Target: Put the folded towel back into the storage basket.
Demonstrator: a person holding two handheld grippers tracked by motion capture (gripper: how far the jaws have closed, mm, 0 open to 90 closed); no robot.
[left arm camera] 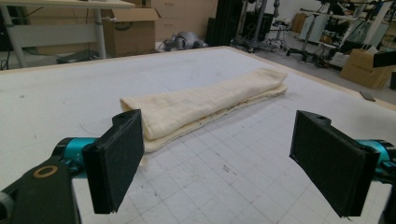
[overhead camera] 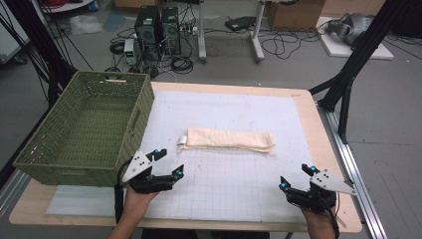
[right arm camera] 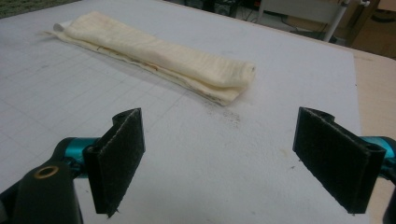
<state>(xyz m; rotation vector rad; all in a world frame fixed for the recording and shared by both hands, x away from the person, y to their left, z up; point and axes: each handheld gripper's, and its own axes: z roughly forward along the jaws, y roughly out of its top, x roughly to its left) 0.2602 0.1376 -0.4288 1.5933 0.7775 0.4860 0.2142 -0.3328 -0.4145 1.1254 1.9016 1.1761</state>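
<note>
A cream cloth, folded into a long narrow strip, lies across the middle of the white gridded mat. My left gripper hovers near the table's front left, short of the cloth's left end, jaws wide open and empty. In the left gripper view the cloth stretches away ahead of the gripper. My right gripper is at the front right, open and empty as well. In the right gripper view the cloth lies farther off, up and to the left of the gripper.
A green woven basket stands at the table's left side, close to the left gripper, overhanging the edge. The wooden table edge runs along the right. Computer towers, cables and boxes sit on the floor beyond.
</note>
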